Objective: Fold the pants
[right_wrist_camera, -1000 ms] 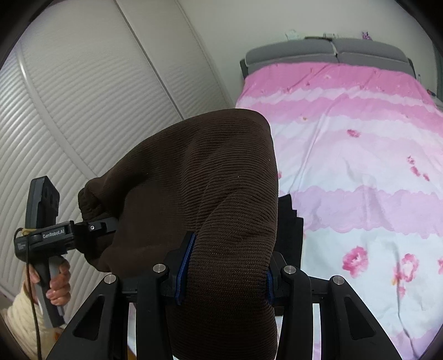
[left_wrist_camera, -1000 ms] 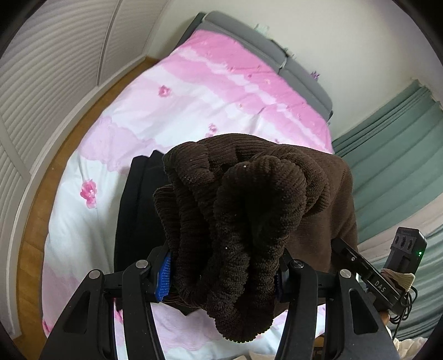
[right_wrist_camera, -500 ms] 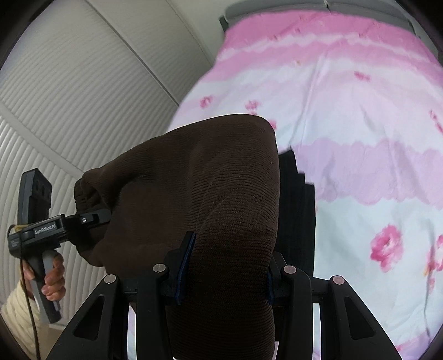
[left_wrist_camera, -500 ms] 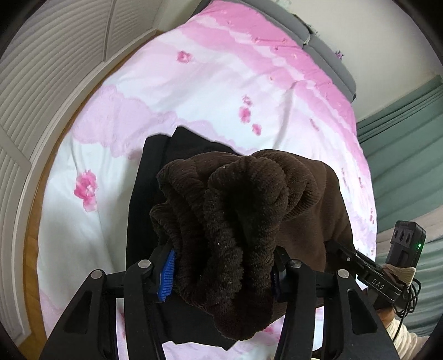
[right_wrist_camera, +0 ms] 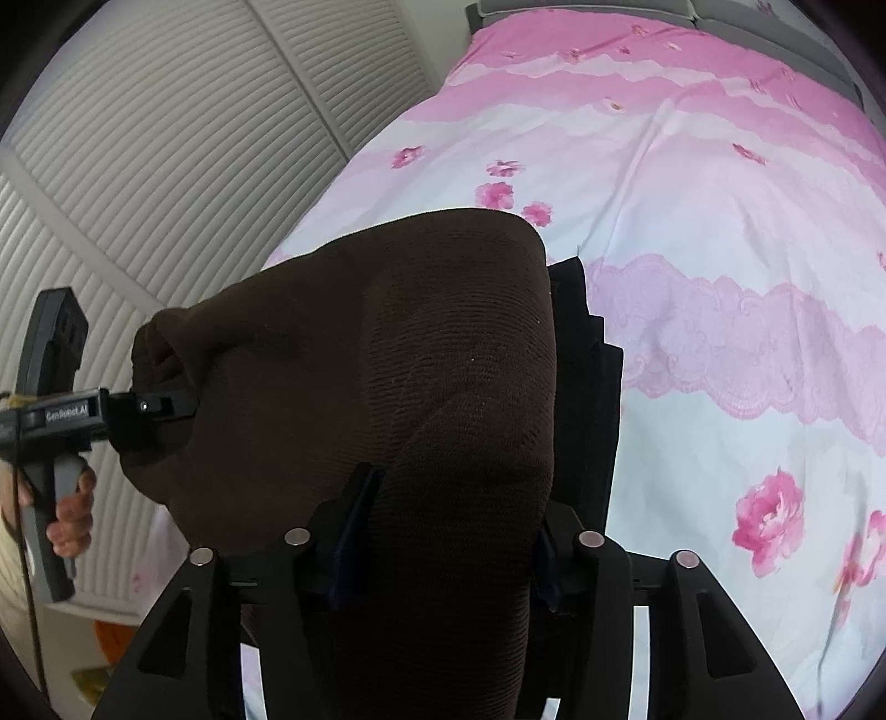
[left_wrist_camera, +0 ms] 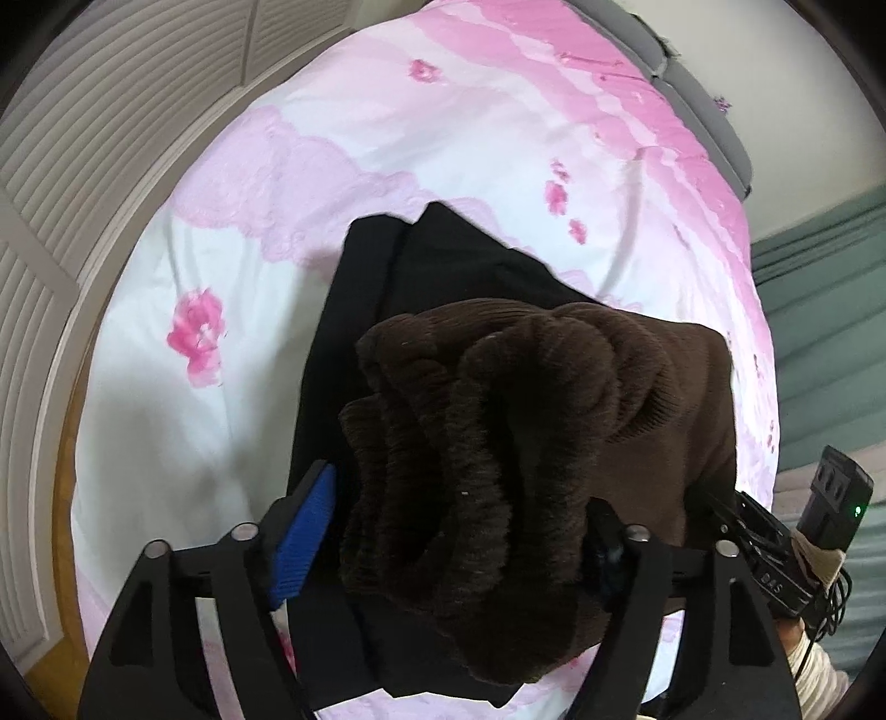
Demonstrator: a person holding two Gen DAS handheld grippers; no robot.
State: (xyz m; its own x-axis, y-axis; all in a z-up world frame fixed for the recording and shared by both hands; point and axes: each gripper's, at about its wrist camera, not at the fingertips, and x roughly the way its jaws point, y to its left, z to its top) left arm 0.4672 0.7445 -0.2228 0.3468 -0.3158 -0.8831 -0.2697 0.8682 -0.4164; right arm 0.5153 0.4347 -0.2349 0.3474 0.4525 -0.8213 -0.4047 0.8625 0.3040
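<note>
Between the fingers of the left gripper [left_wrist_camera: 459, 531] sits a thick bunch of the brown pants [left_wrist_camera: 498, 443], gathered into ribbed folds that bulge forward past the fingertips and droop below them; the jaws are clamped on that bunch. The right gripper [right_wrist_camera: 443, 531] likewise pinches the pants [right_wrist_camera: 387, 360], here a smoother stretched panel that rises ahead of its fingers and runs off to their left, where the left gripper's tip can be seen biting the other end. The pants hang in the air between the two tools, not resting on anything.

Just beyond and below the fingers lies a flat black garment [left_wrist_camera: 421, 288], and past that the pink flowered bedspread [left_wrist_camera: 332, 166] stretching toward the grey headboard [right_wrist_camera: 581, 8].

The risks, as I judge them: the left grip holds many loose layers, so some could slip free and unroll as the cloth is lowered. The pants could also land bunched or crooked on the black garment, dragging it out of shape.
</note>
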